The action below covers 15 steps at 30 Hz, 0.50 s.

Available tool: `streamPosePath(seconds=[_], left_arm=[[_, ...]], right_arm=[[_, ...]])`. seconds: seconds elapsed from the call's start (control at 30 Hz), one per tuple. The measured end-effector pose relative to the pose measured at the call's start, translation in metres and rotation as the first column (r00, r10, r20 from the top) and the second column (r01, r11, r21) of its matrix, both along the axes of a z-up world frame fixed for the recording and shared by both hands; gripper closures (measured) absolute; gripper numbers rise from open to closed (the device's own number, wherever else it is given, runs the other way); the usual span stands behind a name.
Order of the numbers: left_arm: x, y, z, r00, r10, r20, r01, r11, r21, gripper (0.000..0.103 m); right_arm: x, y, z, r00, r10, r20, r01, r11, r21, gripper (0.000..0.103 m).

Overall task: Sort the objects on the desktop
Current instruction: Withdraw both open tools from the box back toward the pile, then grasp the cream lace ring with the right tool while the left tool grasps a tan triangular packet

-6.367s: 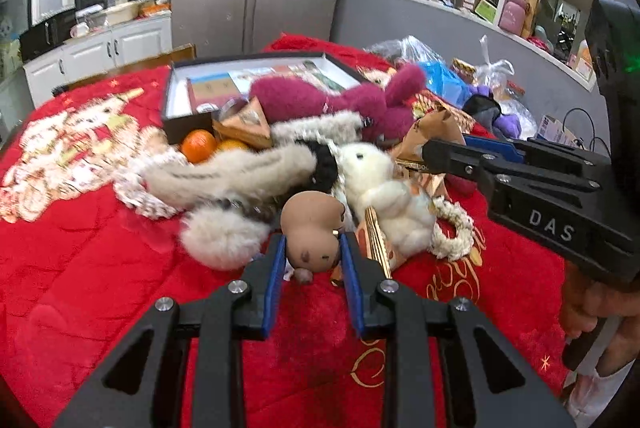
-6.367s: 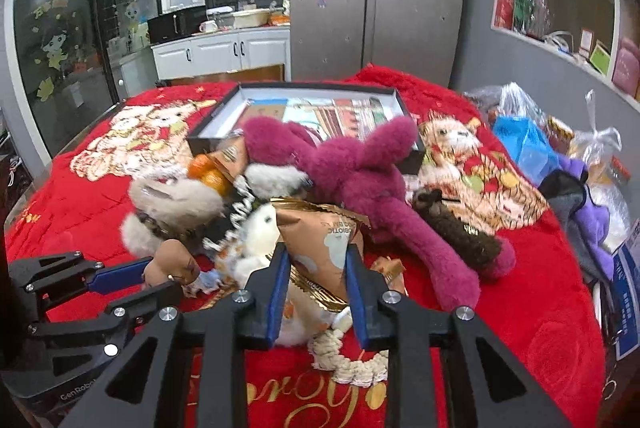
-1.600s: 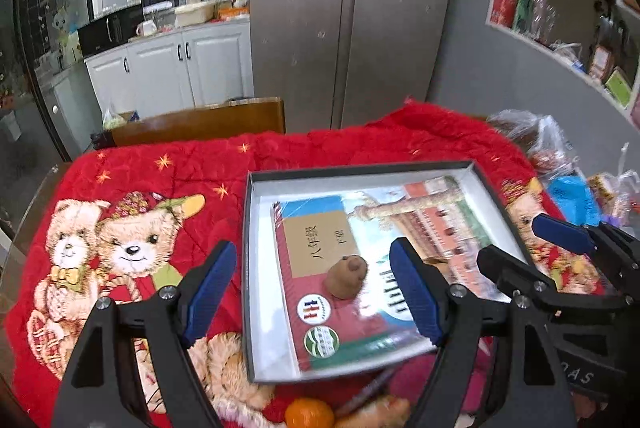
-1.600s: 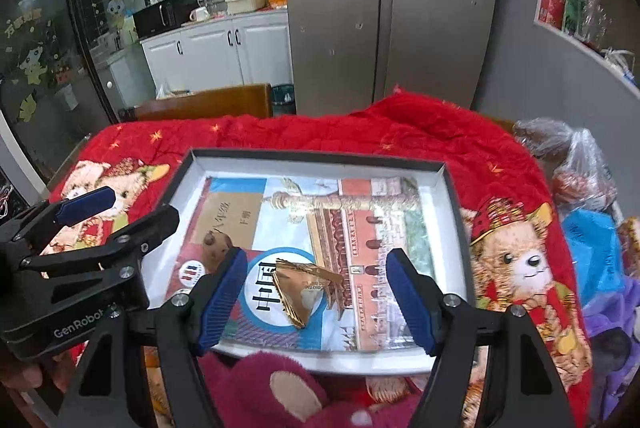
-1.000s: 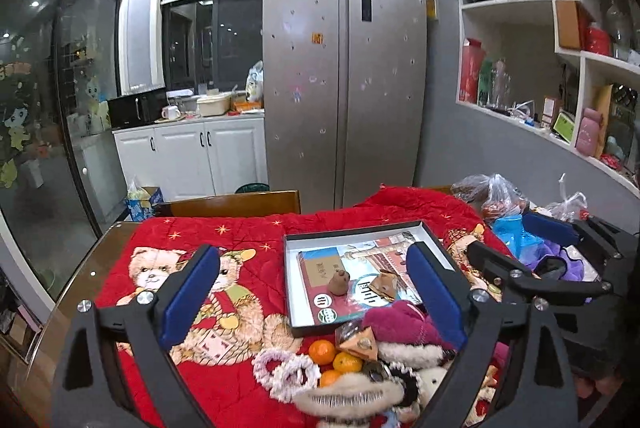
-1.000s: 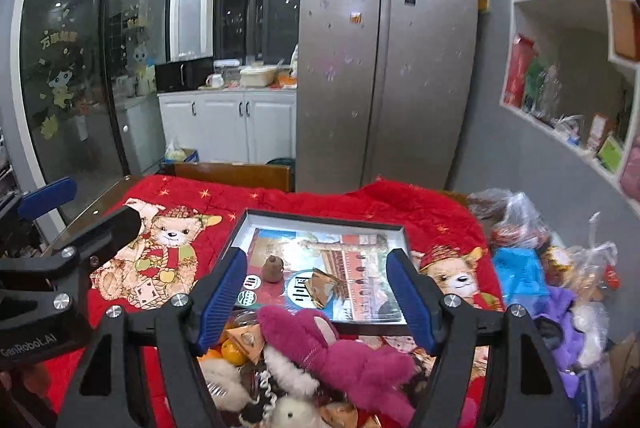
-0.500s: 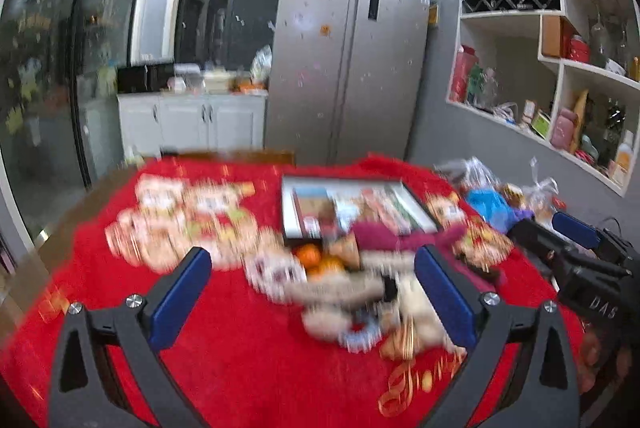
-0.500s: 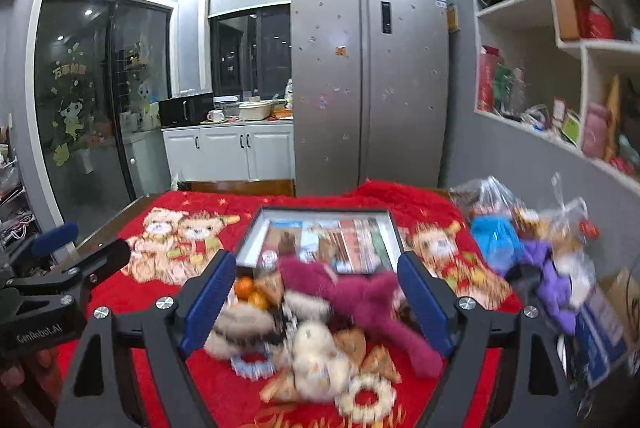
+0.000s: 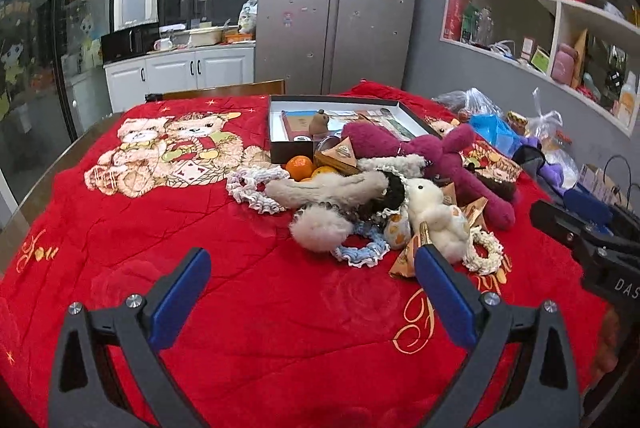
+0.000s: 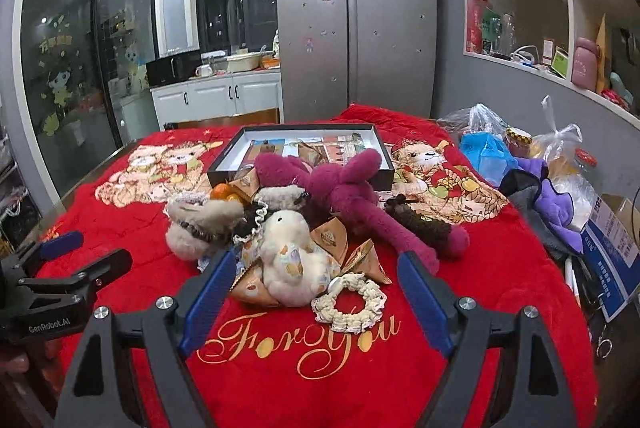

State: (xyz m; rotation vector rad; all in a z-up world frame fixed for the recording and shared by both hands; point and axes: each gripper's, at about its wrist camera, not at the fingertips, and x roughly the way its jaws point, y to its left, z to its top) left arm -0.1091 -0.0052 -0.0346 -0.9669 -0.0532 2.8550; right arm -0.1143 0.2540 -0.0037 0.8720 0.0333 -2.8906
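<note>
My left gripper (image 9: pixel 312 256) hangs open and empty over bare red cloth, short of a pile of toys. The pile holds a white plush rabbit (image 9: pixel 436 216), a beige fluffy plush (image 9: pixel 332 187), a magenta plush (image 9: pixel 440 155), oranges (image 9: pixel 299 165), scrunchies and gold pyramid packets (image 9: pixel 340 153). Behind it a black box (image 9: pixel 288 147) holds a small brown figure (image 9: pixel 319 121). My right gripper (image 10: pixel 316 260) is open and empty too, its fingers framing the white rabbit (image 10: pixel 292 252) and a cream scrunchie (image 10: pixel 350 302) from short of them. The box (image 10: pixel 224 171) also holds a gold packet (image 10: pixel 308 147).
Plastic bags (image 10: pixel 488 147), a purple cloth (image 10: pixel 556 207) and a blue-and-white carton (image 10: pixel 612 252) crowd the table's right side. A wooden chair back (image 9: pixel 224 91) stands beyond the far edge. The bare table edge (image 9: pixel 40 183) shows on the left.
The brown figure and the gold packet, once gripped, now lie in the box. Both grippers opened wide, drew back from the box and sank toward the near side of the pile.
</note>
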Motion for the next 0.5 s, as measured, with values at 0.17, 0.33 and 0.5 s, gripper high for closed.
streamPosePath(seconds=[0.17,0.33,0.5], left_arm=[[-0.006,-0.001,0.001,1.0,-0.009,0.005,0.009,1.0,0.007,0.001],[-0.011,-0.003,-0.002,1.0,-0.009,0.014,0.009,1.0,0.019,0.001],[-0.013,-0.002,-0.006,1.0,-0.015,0.023,0.015,1.0,0.011,0.001]], right_arm=[[-0.003,-0.002,-0.004,1.0,0.025,0.017,-0.024,1.0,-0.017,0.018],[-0.007,-0.002,-0.008,0.999,0.031,0.034,-0.031,0.999,-0.023,0.018],[-0.01,-0.003,-0.01,0.998,0.042,0.043,-0.041,0.999,-0.027,0.018]])
